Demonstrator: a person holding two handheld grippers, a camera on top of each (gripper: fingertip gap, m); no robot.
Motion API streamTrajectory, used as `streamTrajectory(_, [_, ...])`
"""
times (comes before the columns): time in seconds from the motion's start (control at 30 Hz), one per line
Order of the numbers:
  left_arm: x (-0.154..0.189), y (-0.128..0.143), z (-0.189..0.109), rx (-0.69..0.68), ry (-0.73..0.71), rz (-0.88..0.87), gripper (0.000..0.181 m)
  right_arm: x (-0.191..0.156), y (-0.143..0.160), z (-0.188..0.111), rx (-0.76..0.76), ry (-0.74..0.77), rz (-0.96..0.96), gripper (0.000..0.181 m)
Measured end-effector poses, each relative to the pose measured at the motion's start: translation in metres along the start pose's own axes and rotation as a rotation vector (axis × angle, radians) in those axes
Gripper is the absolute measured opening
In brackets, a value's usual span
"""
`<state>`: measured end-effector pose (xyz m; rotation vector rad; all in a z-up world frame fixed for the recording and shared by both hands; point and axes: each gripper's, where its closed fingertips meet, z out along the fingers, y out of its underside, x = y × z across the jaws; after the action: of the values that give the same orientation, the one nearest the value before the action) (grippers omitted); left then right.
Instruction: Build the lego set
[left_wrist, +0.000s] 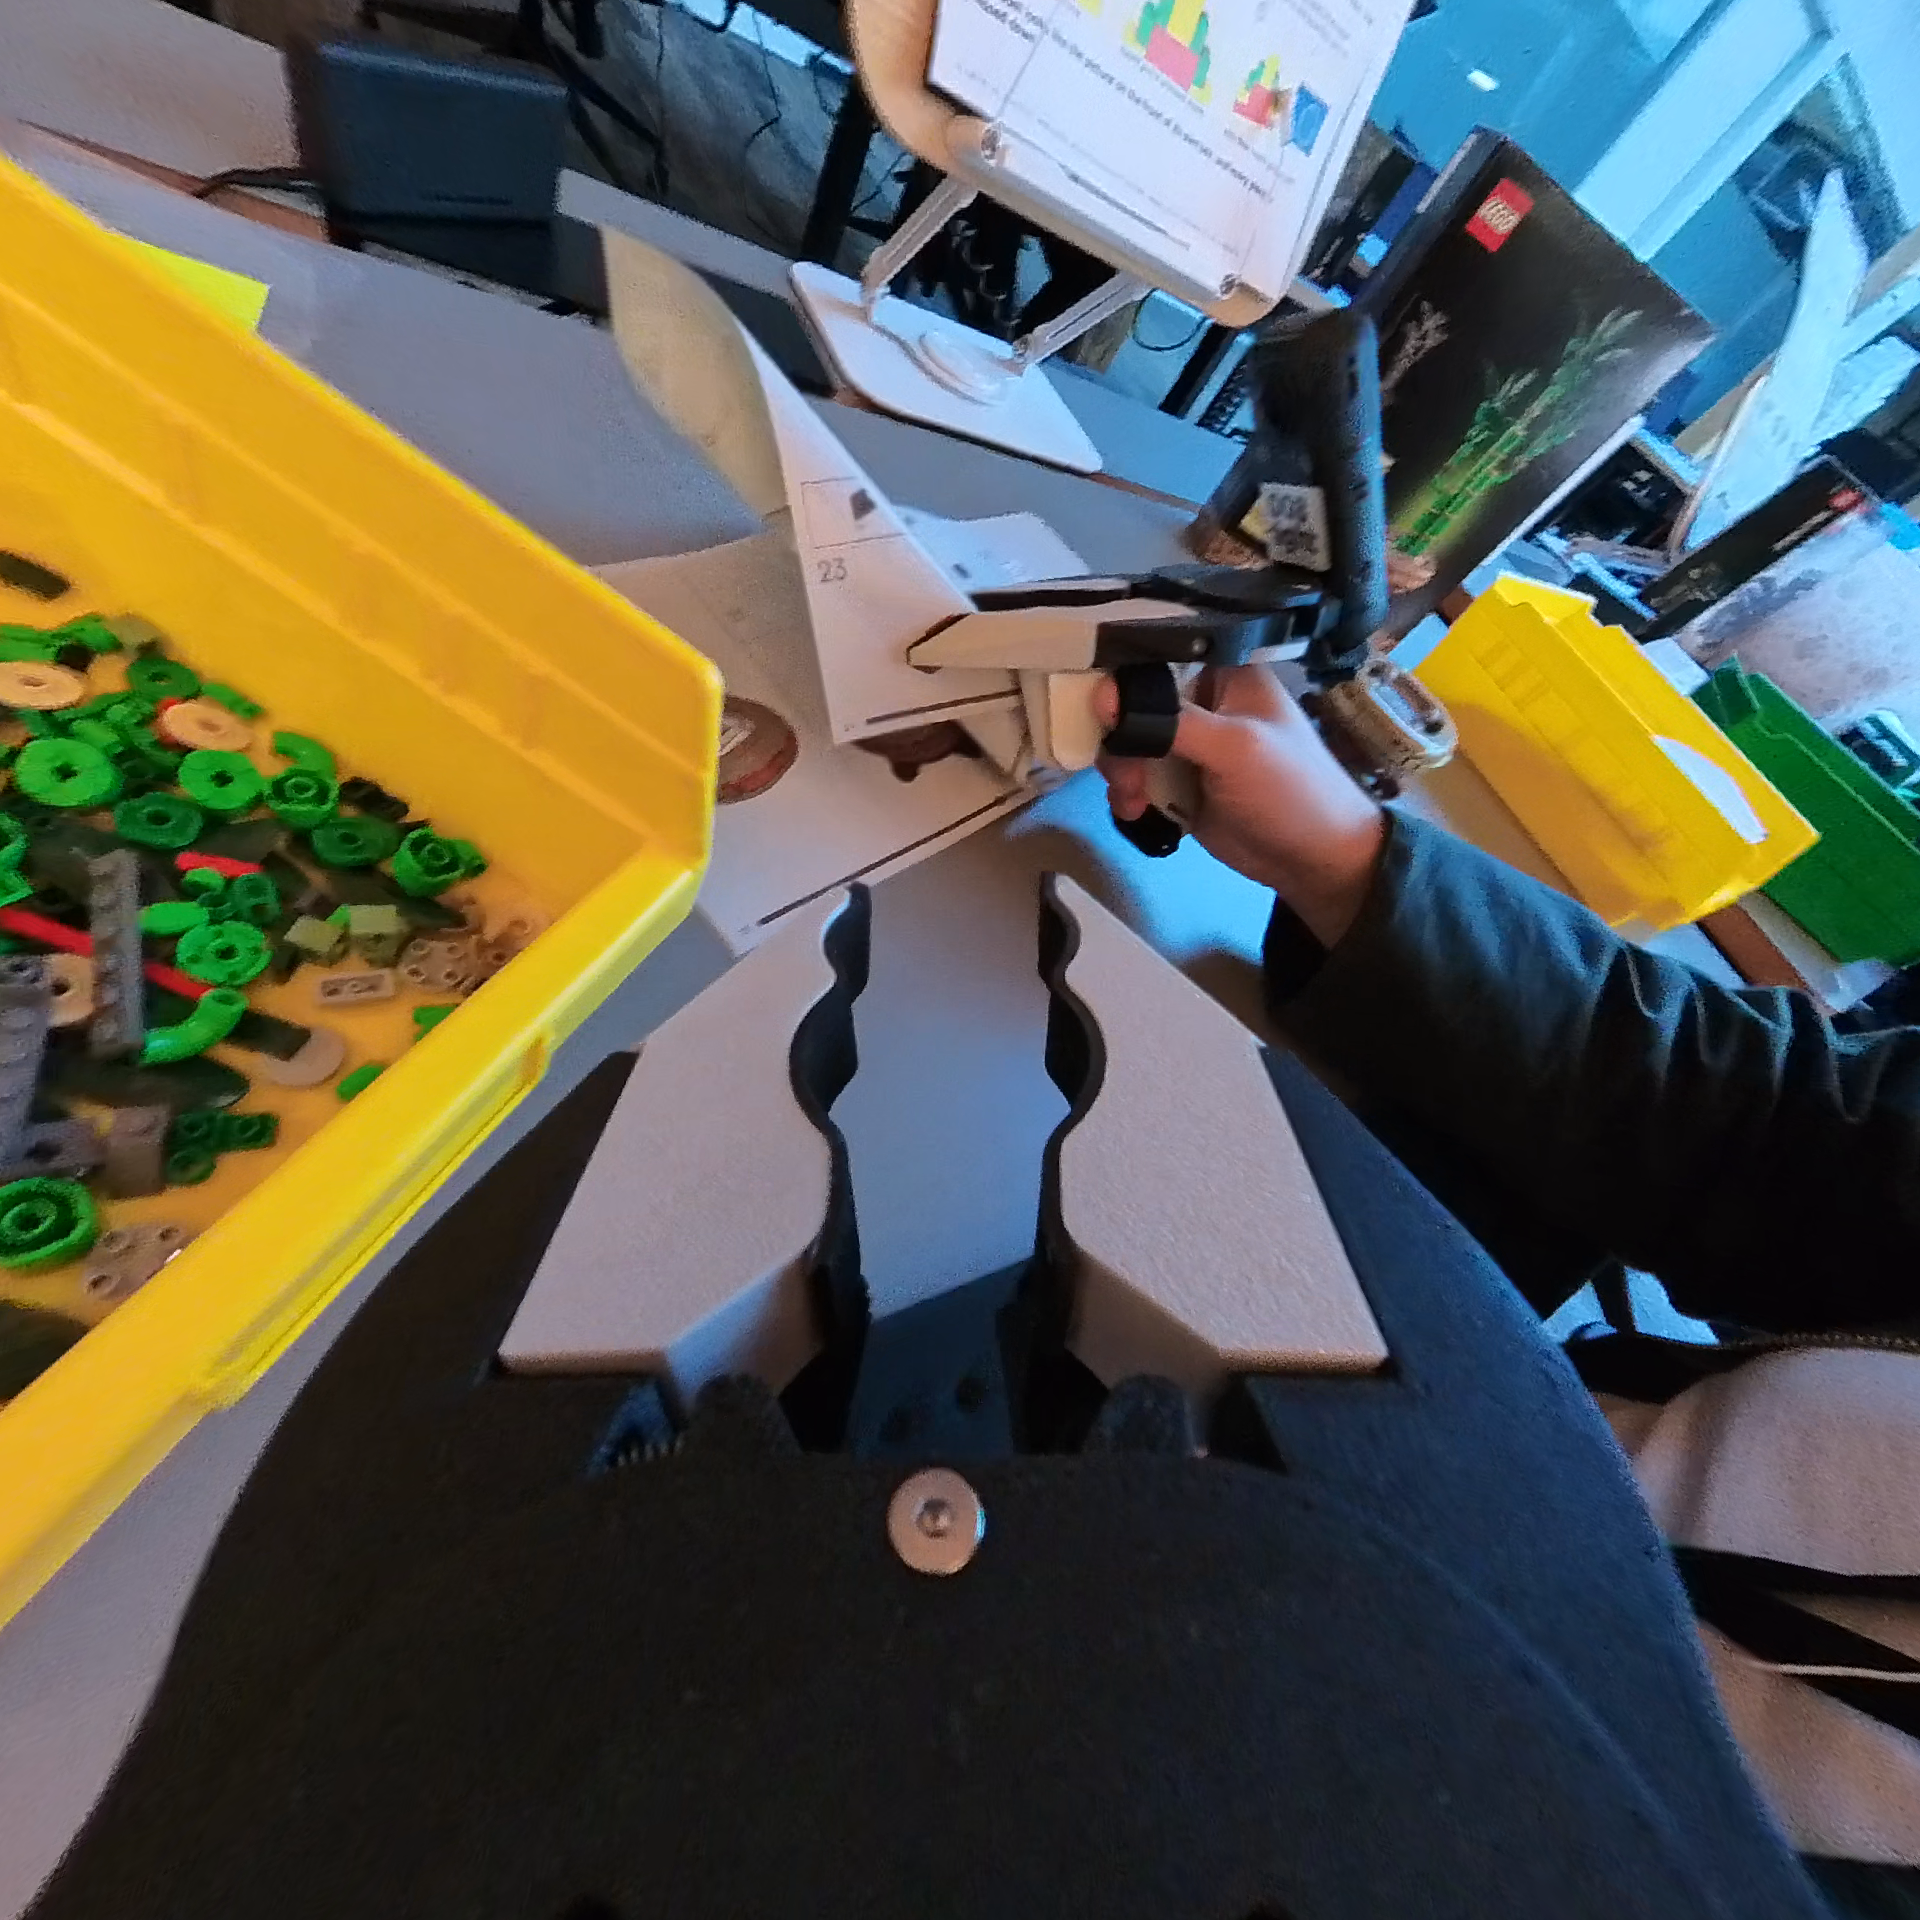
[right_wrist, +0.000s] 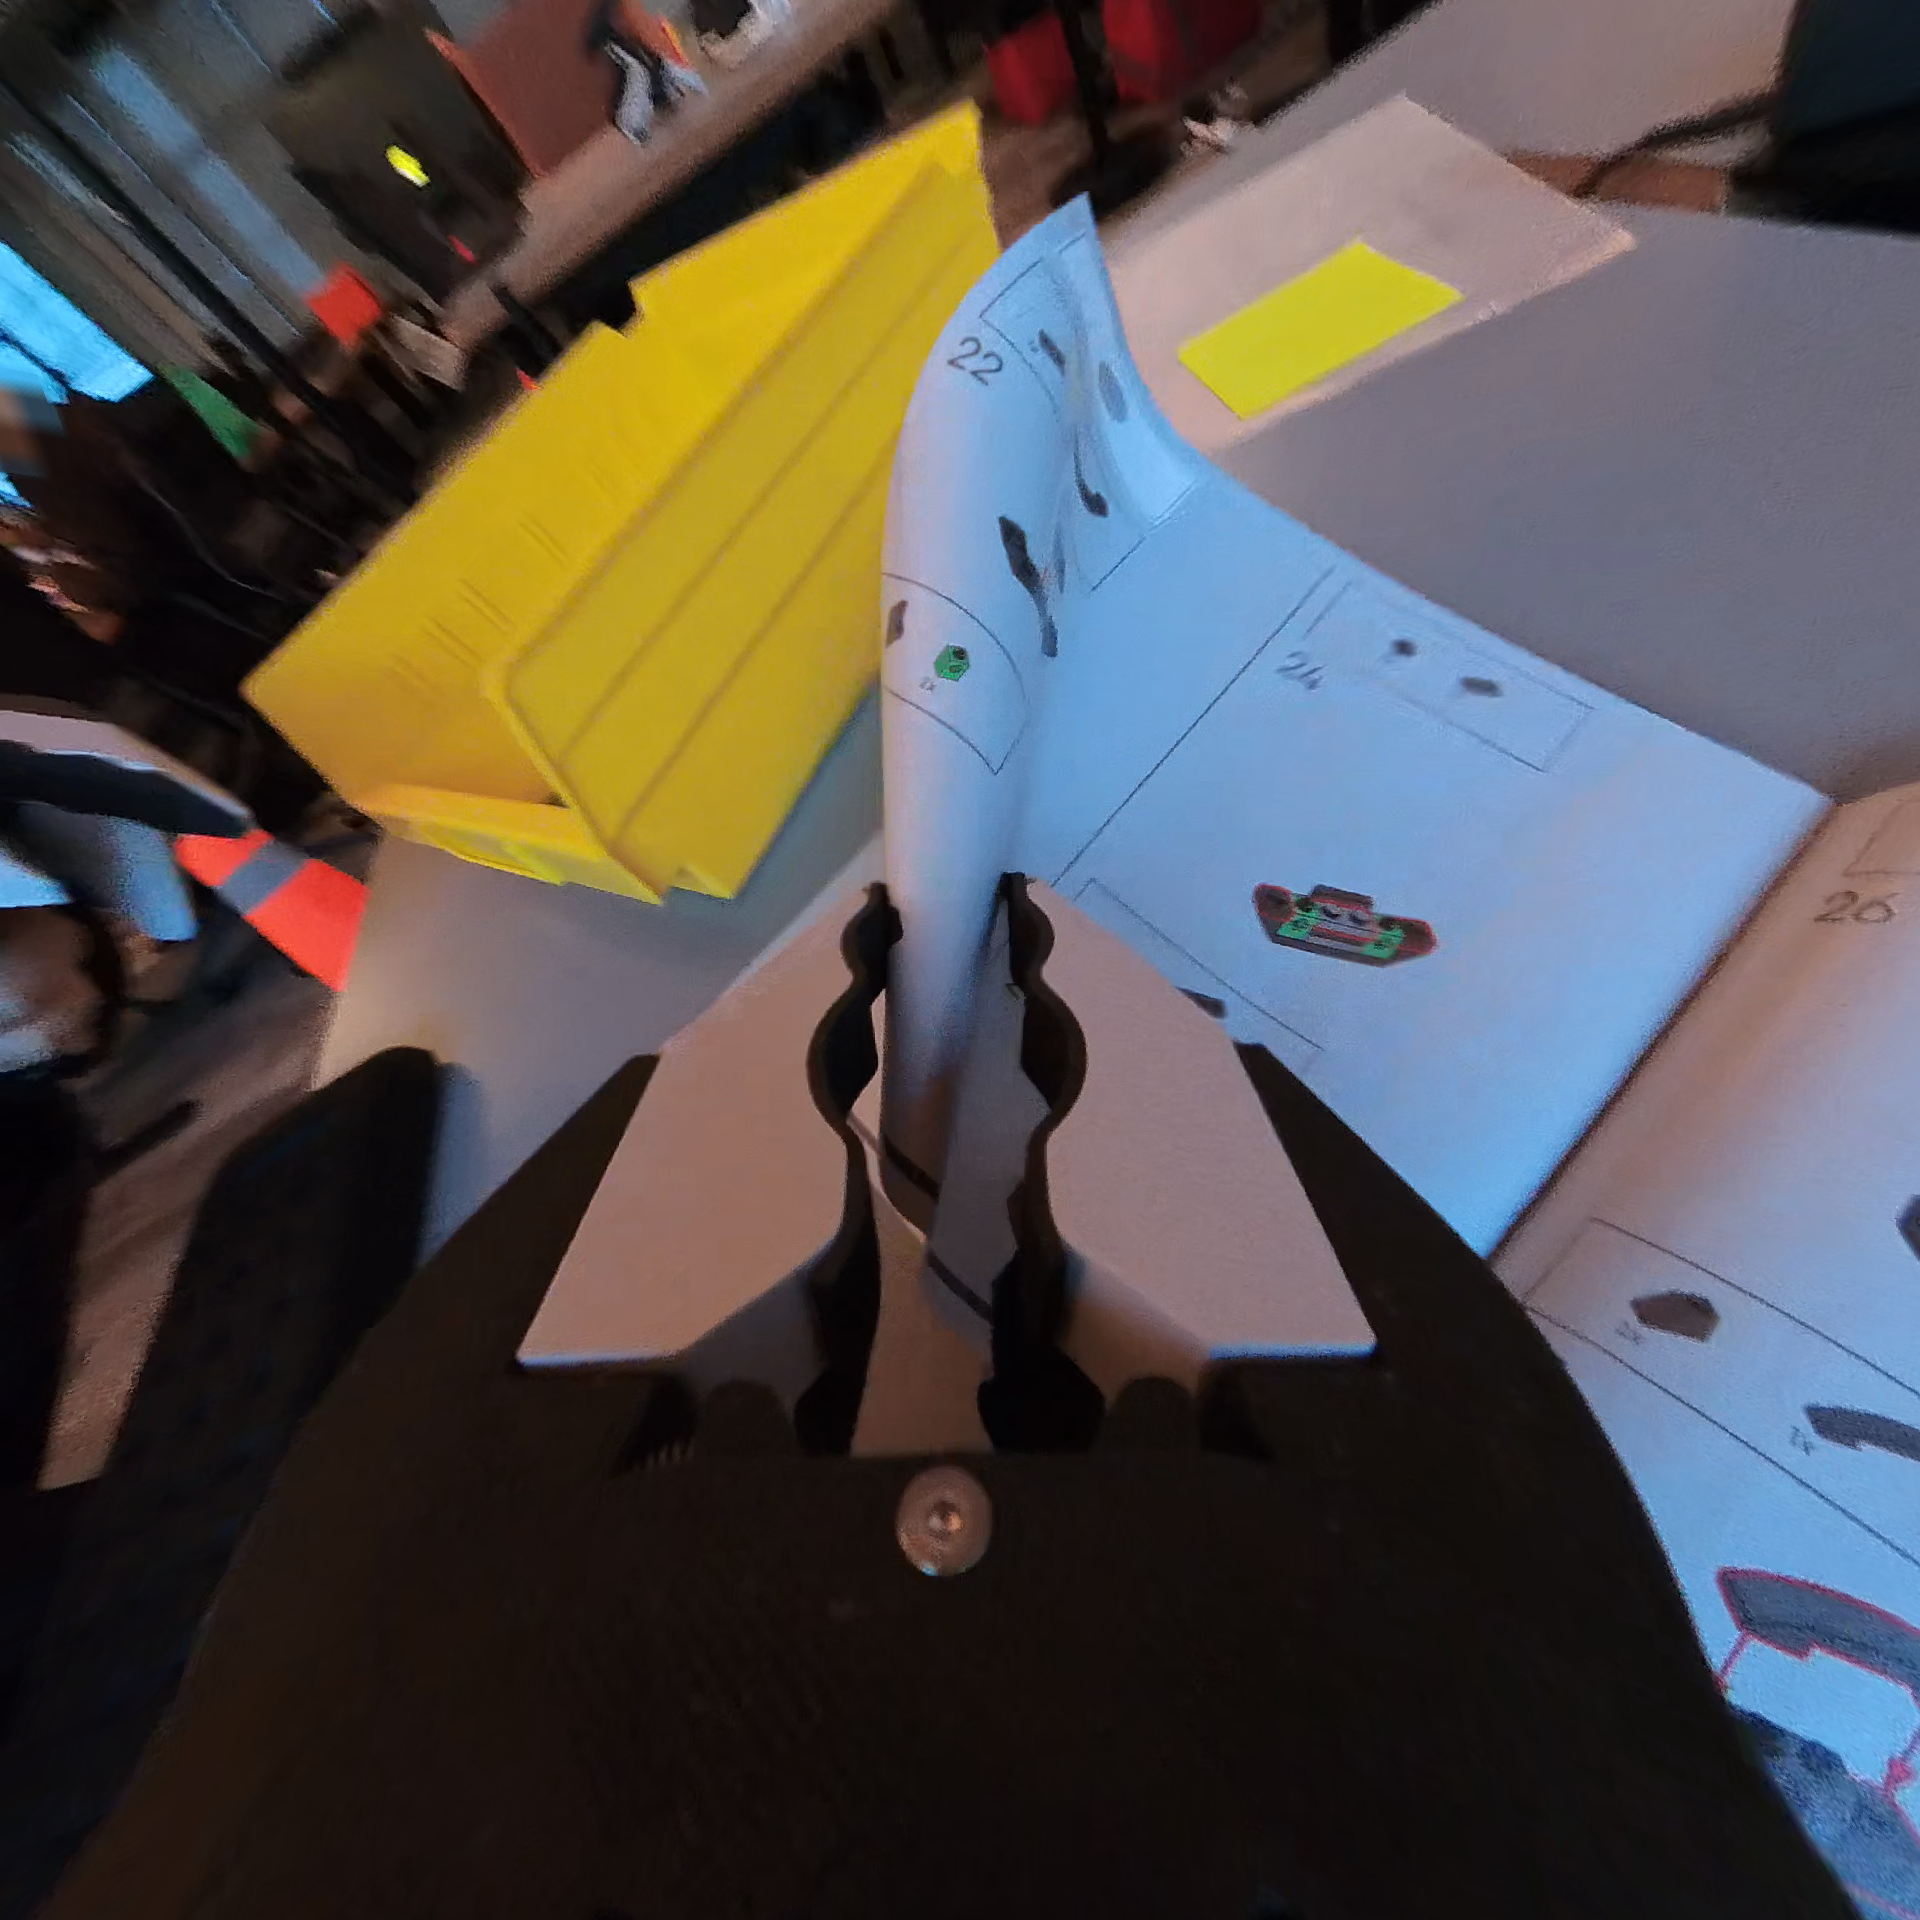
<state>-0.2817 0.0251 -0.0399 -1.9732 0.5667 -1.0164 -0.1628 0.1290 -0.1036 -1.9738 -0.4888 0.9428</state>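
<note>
Pinching a curled page (right_wrist: 971, 790) of the instruction booklet (right_wrist: 1351, 831), my right gripper (right_wrist: 951, 914) has its wavy black jaws pressed onto the thin paper, which hides part of the spread beneath. My left gripper (left_wrist: 951, 904) hangs with jaws spread and nothing between its 2 pale wedge-shaped fingers. Just beside it, the glossy yellow bin (left_wrist: 436, 582) is cut off at the frame edge; its green round lego pieces (left_wrist: 223, 779) blur together. Farther off, 1 hand (left_wrist: 1236, 769) grips the right tool's handle, near a dark set box (left_wrist: 1538, 343).
</note>
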Motion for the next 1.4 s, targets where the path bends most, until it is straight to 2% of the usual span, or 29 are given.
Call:
streamTrajectory(0.07, [0.010, -0.007, 0.010, 0.019, 0.053, 0.013, 0.031, 0.000, -0.003, -0.007, 0.015, -0.021, 0.005, 0.020])
streamTrajectory(0.2, [0.024, -0.025, 0.046, 0.010, 0.110, 0.070, 0.043, -0.001, -0.002, -0.016, 0.038, -0.085, 0.018, 0.021])
streamTrajectory(0.37, [-0.003, -0.045, 0.106, -0.080, 0.022, 0.129, 0.051, -0.003, -0.003, -0.027, 0.073, -0.134, 0.015, 0.023])
streamTrajectory(0.5, [-0.010, -0.057, 0.136, -0.111, 0.080, -0.003, 0.057, -0.004, -0.006, -0.035, 0.096, -0.158, 0.004, 0.024])
streamTrajectory(0.67, [-0.001, -0.069, 0.147, -0.120, 0.107, -0.073, 0.047, -0.005, -0.010, -0.040, 0.119, -0.195, 0.007, 0.024])
streamTrajectory(0.8, [0.001, -0.055, 0.162, -0.209, 0.060, -0.057, 0.045, -0.008, -0.013, -0.043, 0.135, -0.229, 0.011, 0.025])
streamTrajectory(0.93, [0.017, -0.044, 0.174, -0.260, 0.162, -0.115, 0.001, -0.007, -0.007, -0.045, 0.112, -0.221, -0.019, 0.028])
streamTrajectory(1.0, [0.018, -0.042, 0.177, -0.266, 0.184, -0.142, 0.000, -0.007, -0.002, -0.049, 0.087, -0.179, -0.104, 0.046])
streamTrajectory(1.1, [0.017, -0.045, 0.178, -0.247, 0.185, -0.171, 0.000, -0.009, 0.009, -0.058, 0.051, -0.080, -0.355, 0.085])
streamTrajectory(1.17, [0.020, -0.047, 0.177, -0.240, 0.197, -0.197, 0.000, -0.002, 0.016, -0.062, 0.019, 0.059, -0.539, 0.095])
streamTrajectory(1.3, [0.025, -0.051, 0.178, -0.223, 0.198, -0.222, 0.000, -0.009, 0.014, -0.056, -0.012, 0.296, -0.751, 0.090])
streamTrajectory(1.4, [0.031, -0.053, 0.179, -0.215, 0.210, -0.240, 0.000, -0.013, 0.001, -0.056, -0.018, 0.493, -0.856, 0.056])
